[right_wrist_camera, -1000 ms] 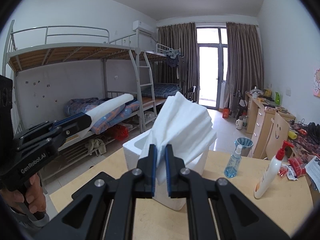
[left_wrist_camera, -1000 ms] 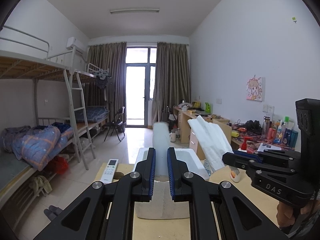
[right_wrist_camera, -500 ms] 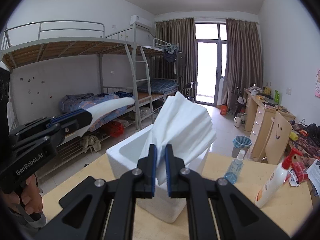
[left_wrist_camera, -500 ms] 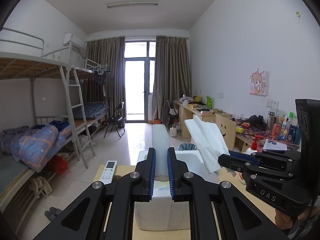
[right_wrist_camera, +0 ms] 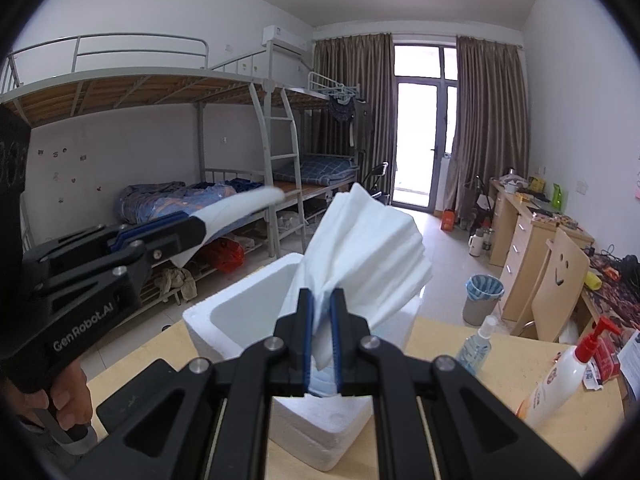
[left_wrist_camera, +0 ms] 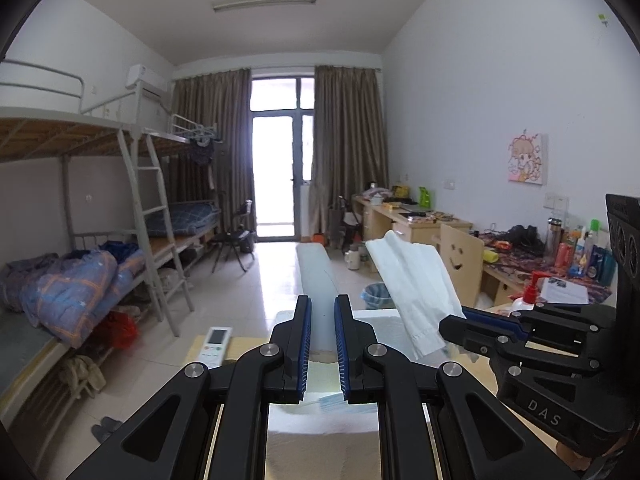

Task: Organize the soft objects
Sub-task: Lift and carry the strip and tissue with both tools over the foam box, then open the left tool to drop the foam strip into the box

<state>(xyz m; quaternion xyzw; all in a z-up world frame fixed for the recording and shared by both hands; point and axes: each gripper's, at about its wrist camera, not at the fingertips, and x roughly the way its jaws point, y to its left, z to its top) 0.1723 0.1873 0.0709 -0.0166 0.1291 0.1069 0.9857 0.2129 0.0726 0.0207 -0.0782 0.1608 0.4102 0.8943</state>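
Both tongs have drifted forward over the white foam box (right_wrist_camera: 248,304), which now sits nearer beneath them. Its far wall and much of its inside are hidden behind cloth and black arms. The left tongs (left_wrist_camera: 322,344) are clamped on a smooth, pale folded cloth (left_wrist_camera: 314,280) that sticks out stiffly ahead. The right tongs (right_wrist_camera: 321,340) are pinched shut on a pleated white towel (right_wrist_camera: 368,248) fanning up above the box. The box stands on a pale wooden surface (right_wrist_camera: 500,368).

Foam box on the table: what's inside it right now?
The foam box shows a bare white inner wall on its left side. The white cloth held above and the right gripper cover the rest, so its floor stays hidden.
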